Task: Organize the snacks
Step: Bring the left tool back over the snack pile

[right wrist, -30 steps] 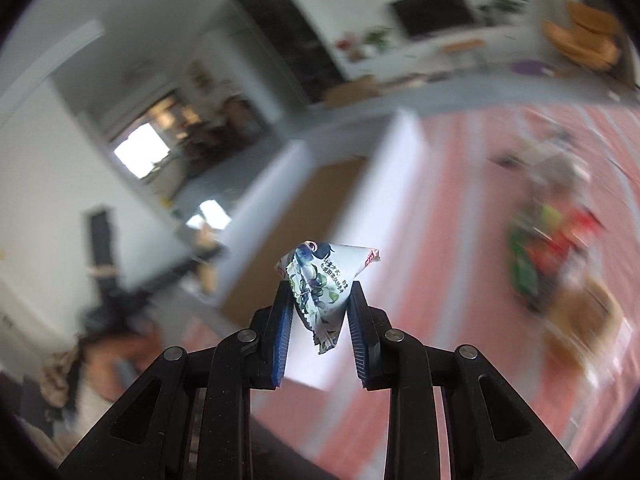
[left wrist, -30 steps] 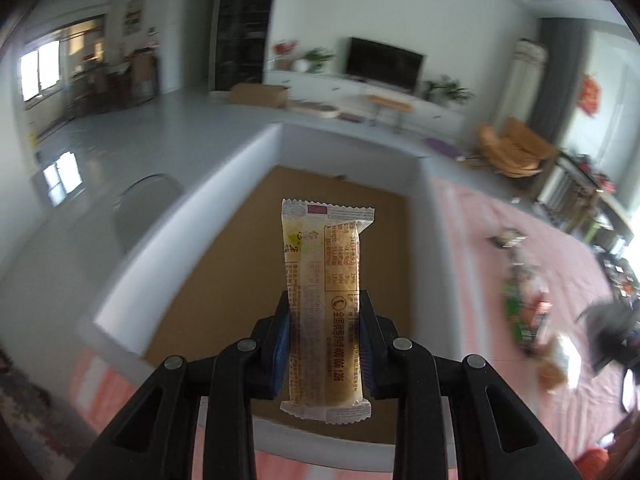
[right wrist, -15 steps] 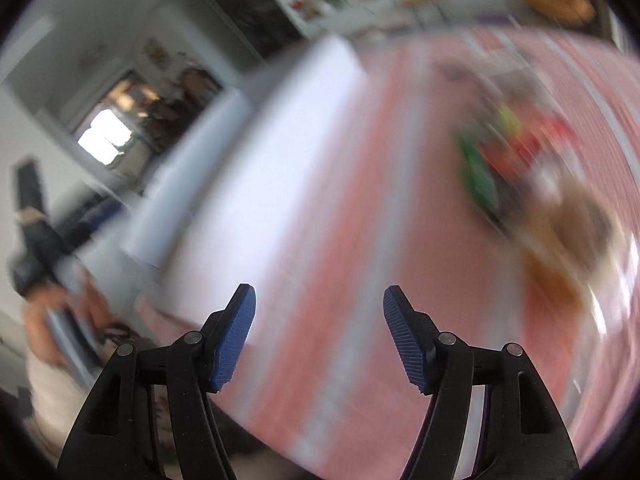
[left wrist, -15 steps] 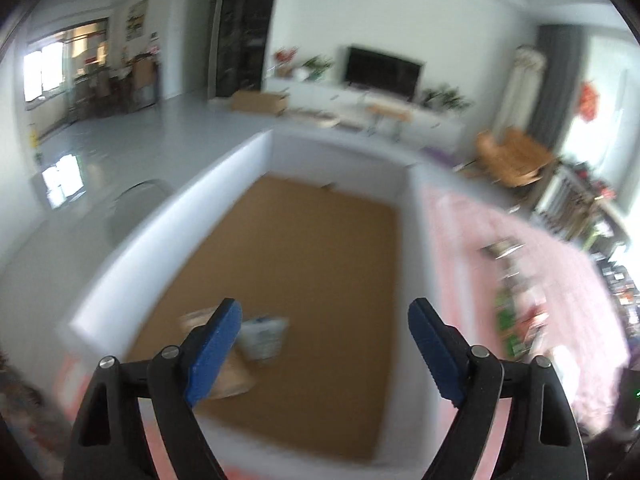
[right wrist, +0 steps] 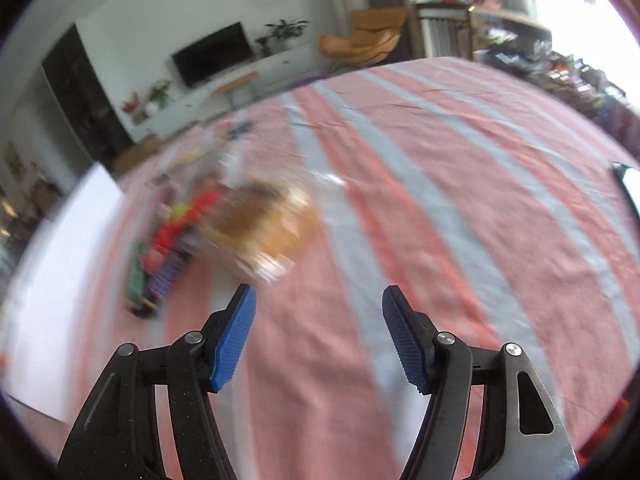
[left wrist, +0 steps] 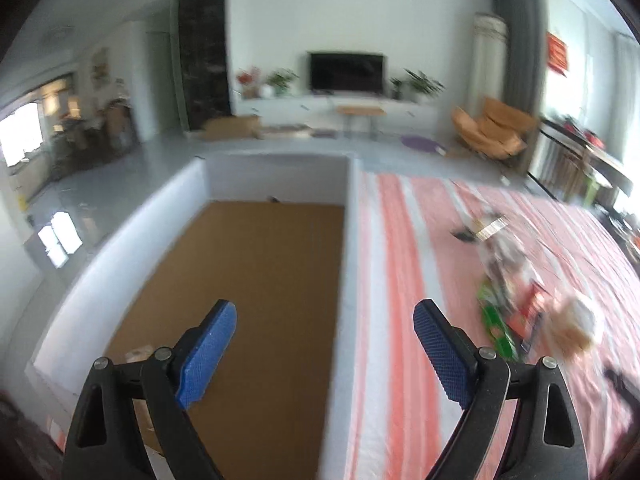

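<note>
Pink and grey striped cloth (right wrist: 420,208) covers the work surface, with a living room blurred behind it: a television, plants and an orange chair along the upper part of both views. A white-walled box (left wrist: 348,248) with a brown cardboard floor fills the lower left and centre of the left wrist view; a pale packet (left wrist: 138,354) is partly seen at its near left corner, behind the left finger. The left gripper (left wrist: 324,354) is held over the box's right wall with its jaws spread wide and nothing between them, having just been opening. The right gripper (right wrist: 316,340) is likewise spread and empty above bare cloth at the bottom centre of its view; its jaws too have just been opening. The remaining snacks (right wrist: 224,236) lie in a blurred heap left of centre in the right wrist view, red, green and purple wrappers beside a tan bag, and appear at the right of the left wrist view. The step in hand is judged to be the reach for fresh items. Next, a single packet must be singled out from the heap, the jaws lowered around it and closed; individual wrappers cannot be told apart through the blur.
</note>
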A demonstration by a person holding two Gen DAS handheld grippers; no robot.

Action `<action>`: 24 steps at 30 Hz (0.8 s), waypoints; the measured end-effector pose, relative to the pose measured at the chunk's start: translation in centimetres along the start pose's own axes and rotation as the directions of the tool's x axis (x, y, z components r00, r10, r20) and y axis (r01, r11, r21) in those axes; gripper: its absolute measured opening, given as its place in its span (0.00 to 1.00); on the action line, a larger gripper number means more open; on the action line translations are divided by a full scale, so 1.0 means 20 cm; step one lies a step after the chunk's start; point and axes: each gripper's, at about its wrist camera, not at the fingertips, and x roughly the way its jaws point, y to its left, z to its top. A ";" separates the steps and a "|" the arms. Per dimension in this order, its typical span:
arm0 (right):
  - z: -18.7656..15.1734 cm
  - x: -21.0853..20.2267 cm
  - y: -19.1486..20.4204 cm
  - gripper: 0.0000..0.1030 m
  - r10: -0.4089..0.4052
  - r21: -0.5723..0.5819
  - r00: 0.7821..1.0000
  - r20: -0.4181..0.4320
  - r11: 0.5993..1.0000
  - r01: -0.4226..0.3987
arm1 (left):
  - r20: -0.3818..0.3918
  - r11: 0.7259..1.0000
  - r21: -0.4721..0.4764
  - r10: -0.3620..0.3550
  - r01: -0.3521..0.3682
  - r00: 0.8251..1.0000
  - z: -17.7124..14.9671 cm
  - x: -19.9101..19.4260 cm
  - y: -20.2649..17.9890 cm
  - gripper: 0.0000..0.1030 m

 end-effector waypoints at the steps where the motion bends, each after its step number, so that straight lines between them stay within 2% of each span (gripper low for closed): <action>1: -0.01 0.02 -0.04 0.68 -0.021 0.046 0.999 -0.035 0.999 0.023 | 0.022 0.999 0.008 0.041 -0.042 0.999 -0.01 0.01 0.01 0.87; 3: 0.03 0.04 -0.09 0.67 -0.042 0.099 0.999 -0.021 0.994 0.044 | -0.014 0.998 0.023 0.064 -0.064 0.998 -0.03 0.05 0.01 0.87; 5: 0.05 0.04 -0.11 0.67 -0.146 0.103 0.989 0.000 0.984 0.145 | -0.098 1.000 0.011 0.011 -0.010 0.995 -0.06 0.11 0.01 0.87; 6: 0.07 0.04 -0.12 0.68 -0.163 0.109 0.987 -0.003 0.981 0.162 | -0.116 1.000 0.020 0.004 -0.002 0.993 -0.07 0.11 0.00 0.87; 8: 0.06 0.08 -0.18 0.69 -0.172 0.130 0.985 -0.031 0.976 0.175 | -0.102 0.996 0.075 0.046 -0.038 0.994 -0.09 0.10 -0.04 0.87; 9: 0.08 0.09 -0.17 0.70 -0.184 0.120 0.983 -0.018 0.975 0.185 | -0.098 0.996 0.080 0.047 -0.039 0.994 -0.10 0.08 -0.06 0.87; 12: 0.04 0.09 -0.18 0.72 -0.200 0.100 0.979 -0.029 0.974 0.202 | -0.123 0.997 0.081 0.027 -0.017 0.992 -0.14 0.05 -0.10 0.87; 20: 0.01 0.08 -0.13 0.78 -0.251 0.024 0.967 -0.047 0.967 0.253 | -0.116 0.989 0.150 0.021 -0.003 0.993 -0.18 -0.02 -0.28 0.87; 22: 0.01 0.08 -0.14 0.79 -0.247 0.026 0.968 -0.046 0.968 0.248 | -0.102 0.984 0.175 0.043 -0.025 0.994 -0.18 -0.03 -0.32 0.87; 24: 0.01 0.09 -0.14 0.79 -0.239 0.033 0.970 -0.043 0.970 0.240 | -0.037 0.980 0.180 0.090 -0.082 0.995 -0.16 -0.08 -0.34 0.87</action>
